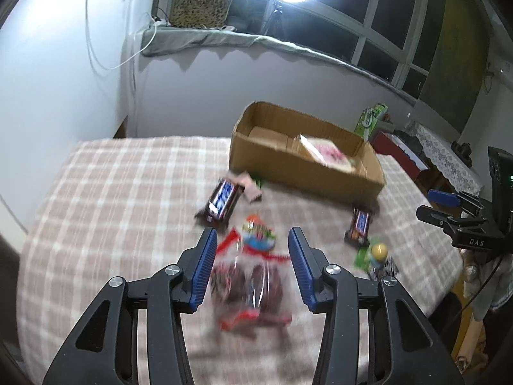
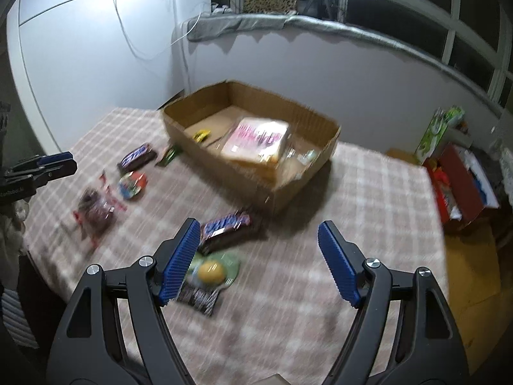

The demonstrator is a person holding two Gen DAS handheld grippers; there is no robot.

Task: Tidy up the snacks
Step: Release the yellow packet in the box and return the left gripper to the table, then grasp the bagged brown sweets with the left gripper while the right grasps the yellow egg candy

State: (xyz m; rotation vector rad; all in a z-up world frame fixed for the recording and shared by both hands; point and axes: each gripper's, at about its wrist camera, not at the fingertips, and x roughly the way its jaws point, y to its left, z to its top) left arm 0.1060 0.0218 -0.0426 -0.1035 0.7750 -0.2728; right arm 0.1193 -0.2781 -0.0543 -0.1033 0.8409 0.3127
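Observation:
On the checked cloth (image 1: 105, 192), a clear bag of dark red snacks (image 1: 247, 285) lies between the fingers of my left gripper (image 1: 251, 234), which is open and not pressing on it. Just beyond sits a round colourful snack (image 1: 258, 240). Past that is a Snickers bar (image 1: 222, 200), and a second bar (image 2: 226, 227) lies by the left finger of my right gripper (image 2: 258, 224), open and empty. A yellow egg on green wrapping (image 2: 210, 272) lies near that finger. The cardboard box (image 2: 224, 173) holds a pink packet (image 2: 256, 138).
A black-and-white packet (image 2: 198, 298) lies by the egg, and small green (image 2: 168, 157) and pink (image 1: 253, 189) packets lie near the box. A red box (image 2: 458, 186) and a green carton (image 2: 439, 131) stand beyond the table's right edge. The picture is blurred.

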